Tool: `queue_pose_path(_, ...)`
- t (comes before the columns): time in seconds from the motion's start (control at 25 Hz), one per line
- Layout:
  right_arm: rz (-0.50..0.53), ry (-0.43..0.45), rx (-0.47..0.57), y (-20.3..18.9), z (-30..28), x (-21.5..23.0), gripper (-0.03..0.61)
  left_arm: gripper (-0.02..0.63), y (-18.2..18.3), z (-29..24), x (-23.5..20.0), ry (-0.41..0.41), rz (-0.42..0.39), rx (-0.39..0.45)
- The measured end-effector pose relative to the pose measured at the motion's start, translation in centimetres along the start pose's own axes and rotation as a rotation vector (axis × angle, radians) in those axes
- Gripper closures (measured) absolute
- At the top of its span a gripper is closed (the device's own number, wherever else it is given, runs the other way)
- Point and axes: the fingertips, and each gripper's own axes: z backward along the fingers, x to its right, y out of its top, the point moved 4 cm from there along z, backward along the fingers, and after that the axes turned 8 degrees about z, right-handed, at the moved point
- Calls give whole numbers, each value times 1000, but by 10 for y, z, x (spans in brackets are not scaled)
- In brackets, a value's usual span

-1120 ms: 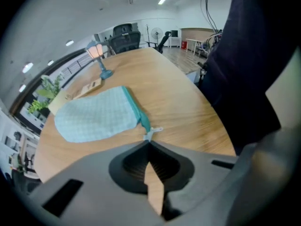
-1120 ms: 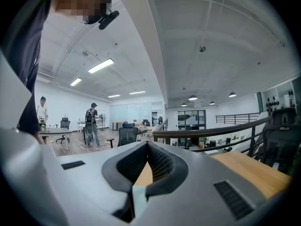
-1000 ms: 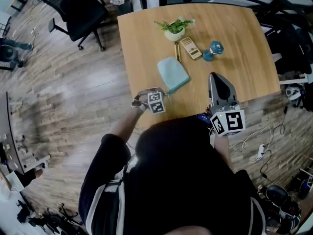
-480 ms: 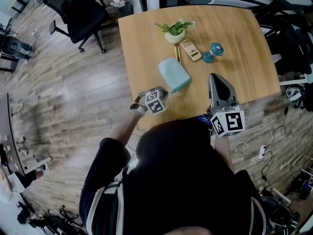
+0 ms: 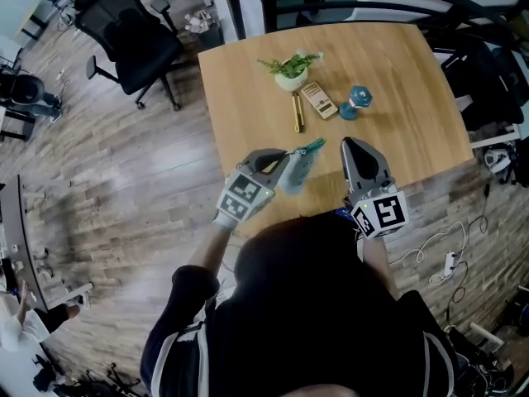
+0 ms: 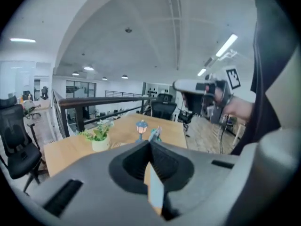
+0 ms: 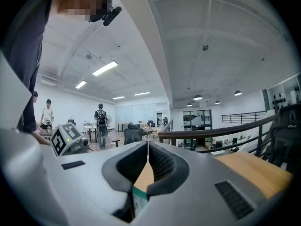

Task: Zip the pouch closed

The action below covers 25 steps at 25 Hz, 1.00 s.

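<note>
The light blue pouch (image 5: 299, 167) hangs in the air over the near part of the wooden table (image 5: 405, 73), pinched at one edge by my left gripper (image 5: 285, 157), which is shut on it. In the left gripper view a pale blue strip of the pouch (image 6: 154, 192) lies between the closed jaws, and a teal bit pokes out past the tips. My right gripper (image 5: 357, 149) hovers just right of the pouch, apart from it, jaws shut with nothing gripped. It also shows in the left gripper view as the right gripper (image 6: 181, 85), held level.
Toward the table's far side stand a small potted plant (image 5: 291, 69), a gold pen (image 5: 297, 112), a beige remote-like block (image 5: 319, 100) and a blue lamp figurine (image 5: 355, 101). A black office chair (image 5: 136, 35) stands on the floor at the left. Cables (image 5: 434, 246) lie on the floor at the right.
The left gripper has risen and turned, lifting the pouch off the table where it lay flat. The right gripper has stayed in place.
</note>
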Motion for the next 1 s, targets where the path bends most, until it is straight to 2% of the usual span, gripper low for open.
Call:
queue_pose_path(0.08,-23,78,29,4,-2,-9,565,615,16,13,4,-6,43,55)
queue_pose_path(0.12,-55,121,51,7,-3,-13,543,615,24,20,6,-7,57,85)
queue_pose_path(0.2,-134,205,95,14,-5,-21,353,615,40,31,11,-10,71,146)
queue_pose_path(0.24,-159,238,117,17,-5,-25,336,615,47,37,14,-15,74,172)
queue_pose_path(0.44,-166,347,226,40,-4,-44,334,615,73,58,31,-56,58,272)
queue_pose_path(0.6,-181,413,263,50,-10,-58,334,615,86,71,44,-68,19,317)
queue_pose_path(0.84,-195,463,311,63,-10,-64,334,615,89,80,63,-129,-29,324)
queue_pose_path(0.92,-202,502,317,65,-9,-65,334,615,91,82,71,-170,16,343)
queue_pose_path(1.0,-266,588,311,66,-7,-67,334,615,93,85,79,-198,40,363)
